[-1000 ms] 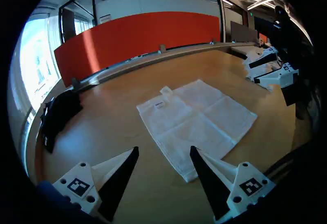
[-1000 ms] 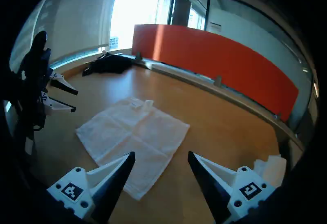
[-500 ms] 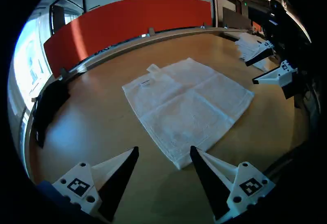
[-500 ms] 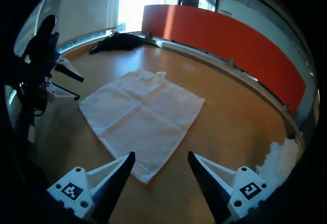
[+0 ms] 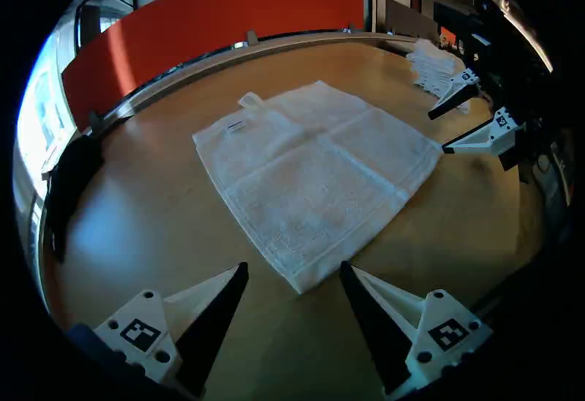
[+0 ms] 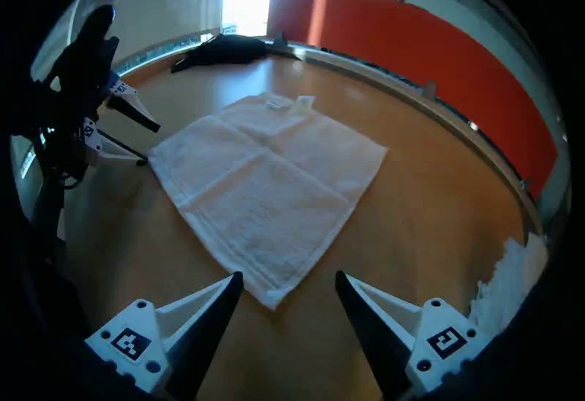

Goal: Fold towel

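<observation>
A white square towel lies spread flat on the wooden table, creased into quarters, with a small loop and tag at its far corner. My left gripper is open, its near corner of the towel just ahead between the fingers. In the right gripper view the same towel lies ahead, one corner pointing between the fingers of my open right gripper. The right gripper also shows in the left gripper view at the towel's right corner. The left gripper shows in the right gripper view at the towel's left corner.
A stack of white towels sits at the far right of the table, also seen at the right edge as a white pile. A dark garment lies at the table's far end. An orange partition runs behind the table.
Both grippers have moved forward and lower toward the towel, so its near corners now lie close to the fingertips. Both grippers stay open; the towel has not moved.
</observation>
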The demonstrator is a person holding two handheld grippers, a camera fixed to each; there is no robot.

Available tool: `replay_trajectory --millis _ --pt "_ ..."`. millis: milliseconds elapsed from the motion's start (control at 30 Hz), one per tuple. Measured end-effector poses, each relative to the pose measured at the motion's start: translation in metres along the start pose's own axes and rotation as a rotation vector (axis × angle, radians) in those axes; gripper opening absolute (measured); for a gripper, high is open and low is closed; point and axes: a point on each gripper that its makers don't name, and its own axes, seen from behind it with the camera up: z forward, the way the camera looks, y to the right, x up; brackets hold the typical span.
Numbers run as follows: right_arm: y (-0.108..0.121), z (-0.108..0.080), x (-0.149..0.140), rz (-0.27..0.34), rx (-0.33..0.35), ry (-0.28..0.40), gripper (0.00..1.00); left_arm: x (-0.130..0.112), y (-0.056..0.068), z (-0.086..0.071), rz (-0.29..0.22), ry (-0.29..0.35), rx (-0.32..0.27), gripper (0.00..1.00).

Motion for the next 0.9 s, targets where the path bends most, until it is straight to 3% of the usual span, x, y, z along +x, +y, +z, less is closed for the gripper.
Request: replay_trajectory --millis 367,700,900 --pt "-0.002 0.004 -0.013 -0.002 0.034 -0.051 0.85 -0.007 0.008 0.006 -0.002 -0.027 -0.028 0.88" --pt "-0.006 0.006 -0.016 -0.002 0.067 -0.073 0.61 -0.007 0.016 0.006 -0.007 -0.031 -0.048 0.68" --pt "-0.012 0.005 -0.017 0.001 0.090 -0.073 0.44 -0.008 0.016 0.005 -0.024 -0.032 -0.047 0.61"
